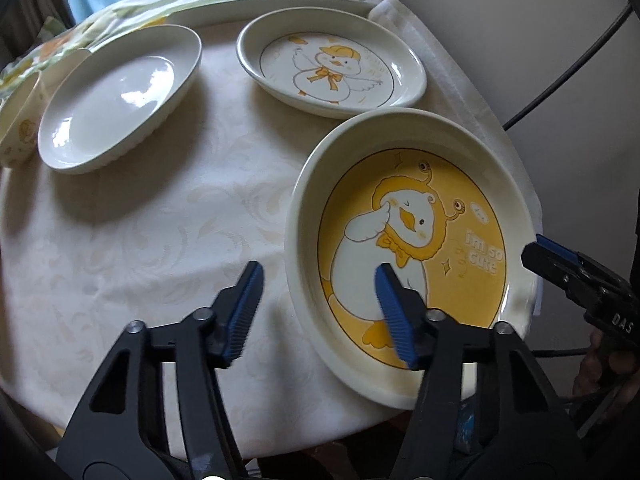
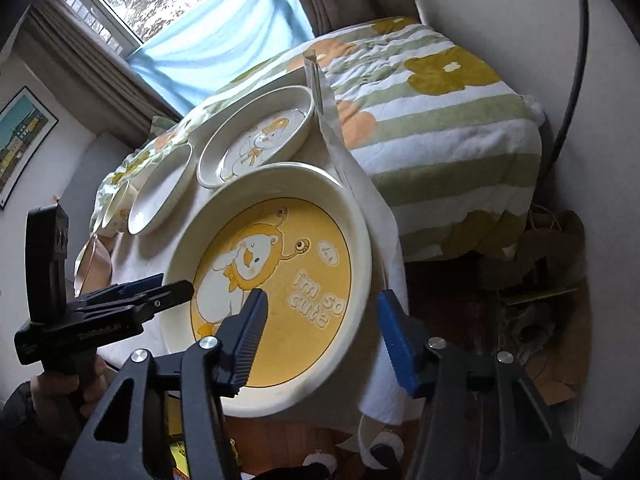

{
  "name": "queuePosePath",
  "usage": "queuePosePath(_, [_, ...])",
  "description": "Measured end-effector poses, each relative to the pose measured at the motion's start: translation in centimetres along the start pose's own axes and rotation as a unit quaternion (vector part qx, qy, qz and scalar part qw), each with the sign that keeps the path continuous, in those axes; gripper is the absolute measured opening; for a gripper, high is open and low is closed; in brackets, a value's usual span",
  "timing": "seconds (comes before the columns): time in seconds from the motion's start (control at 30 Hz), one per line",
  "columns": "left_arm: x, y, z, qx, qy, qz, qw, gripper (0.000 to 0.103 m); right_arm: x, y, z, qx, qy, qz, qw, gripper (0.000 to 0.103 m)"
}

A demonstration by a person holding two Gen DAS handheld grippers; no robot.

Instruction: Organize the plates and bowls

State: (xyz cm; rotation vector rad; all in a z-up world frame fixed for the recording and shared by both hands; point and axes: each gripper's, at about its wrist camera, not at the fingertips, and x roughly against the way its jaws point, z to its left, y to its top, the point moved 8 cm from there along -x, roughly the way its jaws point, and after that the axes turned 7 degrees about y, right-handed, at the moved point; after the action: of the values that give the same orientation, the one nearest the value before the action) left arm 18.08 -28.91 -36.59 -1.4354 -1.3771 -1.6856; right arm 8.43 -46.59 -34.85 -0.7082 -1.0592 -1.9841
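Observation:
A deep cream plate with a yellow duck picture [image 1: 440, 184] [image 2: 312, 240] sits at the near right edge of the table. My left gripper [image 1: 320, 308] stands open astride the plate's left rim, one finger outside it and one over the picture, neither pad pressing. My right gripper [image 2: 324, 334] is open astride the right rim in the same way. Each gripper shows in the other's view, the right gripper [image 1: 536, 248] at the far rim and the left gripper [image 2: 176, 285] likewise. Behind lie a white duck plate [image 1: 332, 68] [image 2: 260, 136] and a plain white plate [image 1: 120, 92] [image 2: 160, 196].
A small patterned bowl [image 1: 18, 128] [image 2: 120, 204] stands at the table's left edge. The round table carries a cream cloth [image 1: 160, 220]. A bed with a flowered blanket [image 2: 440, 120] lies just behind it. A black cable [image 1: 568, 68] hangs by the wall. A person's hand [image 2: 52, 392] holds the left gripper.

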Motion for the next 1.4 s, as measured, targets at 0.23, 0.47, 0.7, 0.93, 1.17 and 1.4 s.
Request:
queuePosePath(0.23, [-1.3,0.1,0.0,0.005,-0.007,0.016,0.9998,0.025,-1.6,0.7,-1.4,-0.008,0.011,0.015,1.0,0.021])
queuePosePath(0.47, [-1.3,0.2,0.1,0.014,-0.007,0.018,0.9997,0.024,-2.2,1.0,-1.9,0.001,0.017,0.028,0.999,0.013])
queuePosePath(0.7, [-1.1,0.4,0.4,0.029,-0.01,0.017,0.9994,0.024,-2.1,1.2,-1.6,0.025,0.016,0.037,0.999,0.013])
queuePosePath(0.93, [2.8,0.5,2.8,0.062,-0.004,-0.013,0.998,0.024,-1.3,2.4,1.2,0.061,0.03,0.043,0.997,0.013])
queuePosePath(1.17, [8.0,-0.5,8.8,0.101,0.014,-0.046,0.9937,0.024,-2.1,3.7,8.1,0.103,0.056,0.048,0.992,0.013])
queuePosePath(1.4, [10.9,-3.1,17.8,0.137,0.039,-0.054,0.9883,0.024,-5.7,3.3,16.3,0.134,0.078,0.059,0.986,0.013])
